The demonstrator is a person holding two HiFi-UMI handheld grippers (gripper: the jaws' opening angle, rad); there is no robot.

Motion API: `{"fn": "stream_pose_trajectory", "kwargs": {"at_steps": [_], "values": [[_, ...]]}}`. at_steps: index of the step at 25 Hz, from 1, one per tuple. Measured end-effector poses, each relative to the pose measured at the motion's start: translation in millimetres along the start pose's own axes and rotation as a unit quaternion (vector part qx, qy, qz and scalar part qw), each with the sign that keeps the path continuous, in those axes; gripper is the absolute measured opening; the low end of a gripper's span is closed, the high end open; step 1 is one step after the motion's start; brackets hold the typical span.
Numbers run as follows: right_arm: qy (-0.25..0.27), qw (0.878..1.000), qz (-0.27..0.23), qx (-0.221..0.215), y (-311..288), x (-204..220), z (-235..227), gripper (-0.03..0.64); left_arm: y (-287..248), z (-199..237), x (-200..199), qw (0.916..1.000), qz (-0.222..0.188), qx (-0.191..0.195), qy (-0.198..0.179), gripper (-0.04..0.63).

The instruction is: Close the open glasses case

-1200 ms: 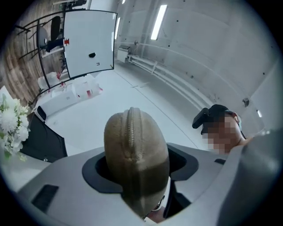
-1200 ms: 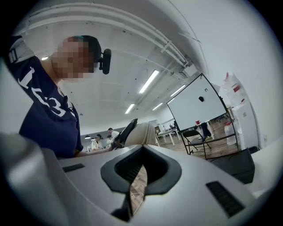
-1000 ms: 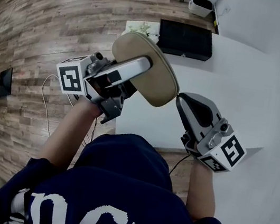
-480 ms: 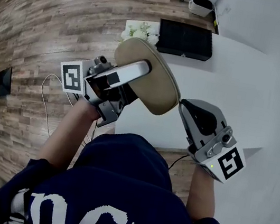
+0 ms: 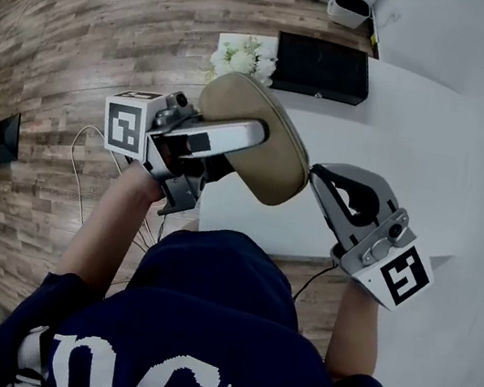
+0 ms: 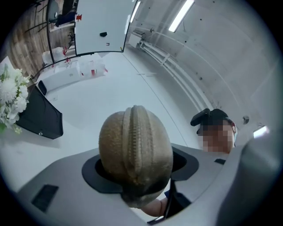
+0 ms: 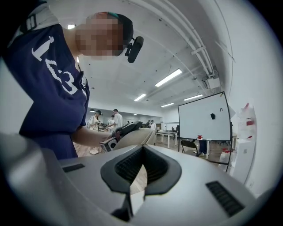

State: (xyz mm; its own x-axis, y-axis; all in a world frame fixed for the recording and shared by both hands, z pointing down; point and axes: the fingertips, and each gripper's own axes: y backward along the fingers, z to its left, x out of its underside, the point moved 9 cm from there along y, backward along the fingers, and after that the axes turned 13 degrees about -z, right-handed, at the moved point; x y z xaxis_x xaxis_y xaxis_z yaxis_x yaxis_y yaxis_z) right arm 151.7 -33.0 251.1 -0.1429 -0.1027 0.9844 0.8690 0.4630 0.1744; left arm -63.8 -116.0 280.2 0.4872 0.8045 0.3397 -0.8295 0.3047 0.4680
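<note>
Carrying surface: the white tabletop (image 5: 408,143) bears only the side things. The task's thing is raised off it, over its near-left part.
Glasses case: the beige, oval, grainy-skinned glasses case (image 5: 275,161) is held in the air near the middle of the head view, tilted, its long axis running from 11 o'clock to 5 o'clock.
Left gripper: the left gripper (image 5: 251,134) is clamped across the case's body with its jaws spread wide on either flank. I judge that this grip lifts and steadies the case so the other hand can work on it.
Right gripper: the right gripper (image 5: 317,175) is closed on nothing and sits at 4 o'clock of the case, just beside its lower end, probably ready to press or nudge.
Black box: a black box (image 5: 322,68) lies on the tabletop at 1 o'clock of the case, well apart.
Flowers: white flowers (image 5: 240,60) stand at 11 o'clock.
Zip: the zip (image 6: 132,141) runs up the case's near end. The two halves meet there, so that end looks shut.
</note>
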Motion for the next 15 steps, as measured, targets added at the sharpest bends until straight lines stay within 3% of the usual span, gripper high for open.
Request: {"fn": "stream_pose_trajectory", "kwargs": {"at_steps": [8,12,15], "values": [[0.007,0.999,0.032,-0.038,-13.3,-5.0,-4.7,0.023,-1.8,-5.6,6.8,0.9983,0.052,-0.017,-0.019,0.284],[-0.001,0.999,0.026,-0.035,-21.8,-3.4,-12.5,0.023,-6.1,-2.3,19.0,0.9966,0.076,-0.022,-0.024,0.285],[-0.015,0.999,0.021,-0.028,-20.0,-0.1,-11.5,0.021,-6.7,-4.8,24.0,0.9949,0.084,-0.021,-0.052,0.285]]}}
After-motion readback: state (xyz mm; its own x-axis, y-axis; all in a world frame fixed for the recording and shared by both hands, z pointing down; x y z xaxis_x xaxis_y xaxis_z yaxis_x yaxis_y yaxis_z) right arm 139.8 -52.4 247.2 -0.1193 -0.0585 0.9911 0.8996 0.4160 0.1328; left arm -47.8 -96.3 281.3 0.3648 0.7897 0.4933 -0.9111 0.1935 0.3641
